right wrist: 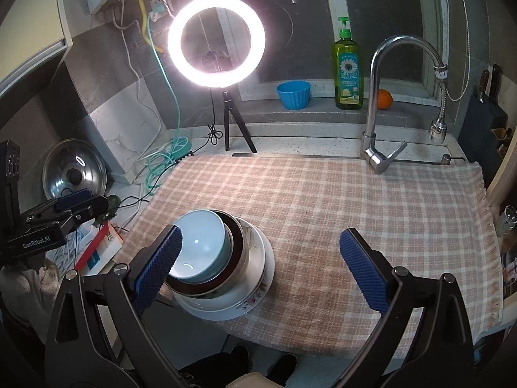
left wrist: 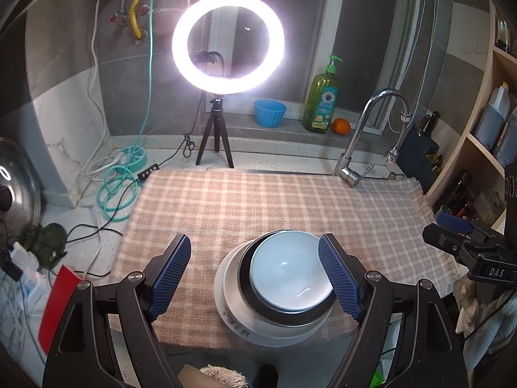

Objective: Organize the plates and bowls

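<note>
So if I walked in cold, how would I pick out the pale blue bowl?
Find the checked cloth over the counter, in front of the ring light. Near its front edge stands one stack of dishes; the pale blue bowl is the topmost, nested in a dark-rimmed metal bowl on a white floral plate. It alone is blue and plain.

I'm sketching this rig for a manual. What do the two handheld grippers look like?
Both match: the left gripper and right gripper have glossy black angular linkage arms with silver pivot screws. Each carries two fingers faced with blue, diamond-textured rubber pads. The left body reads "GenRobot.AI" in white in the right wrist view; the right body shows "DAS" in the left wrist view. No sleeves or hands are visible.
</note>
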A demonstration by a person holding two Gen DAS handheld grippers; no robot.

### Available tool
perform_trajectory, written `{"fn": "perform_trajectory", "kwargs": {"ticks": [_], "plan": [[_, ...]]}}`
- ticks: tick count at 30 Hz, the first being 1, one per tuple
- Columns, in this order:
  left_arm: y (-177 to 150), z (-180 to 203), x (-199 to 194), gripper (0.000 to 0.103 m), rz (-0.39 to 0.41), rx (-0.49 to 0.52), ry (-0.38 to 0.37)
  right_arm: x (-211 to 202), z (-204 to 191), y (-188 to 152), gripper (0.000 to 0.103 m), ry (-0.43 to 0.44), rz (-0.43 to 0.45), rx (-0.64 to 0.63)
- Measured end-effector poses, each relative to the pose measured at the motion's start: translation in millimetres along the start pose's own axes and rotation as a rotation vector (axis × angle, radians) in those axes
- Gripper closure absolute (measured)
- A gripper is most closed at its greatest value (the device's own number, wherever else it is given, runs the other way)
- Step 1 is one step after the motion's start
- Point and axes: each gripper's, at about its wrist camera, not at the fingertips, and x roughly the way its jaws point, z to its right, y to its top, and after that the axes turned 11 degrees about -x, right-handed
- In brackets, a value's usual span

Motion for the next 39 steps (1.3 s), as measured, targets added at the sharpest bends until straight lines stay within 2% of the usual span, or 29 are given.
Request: {"fn": "perform_trajectory", "kwargs": {"ticks": [39], "plan": [[-0.7, 5.0, 1.4, 0.022, -0.006, -0.001, -0.011, 3.2, 6.7, -4.1, 0.003, 0.016, -0.004, 0.032]]}}
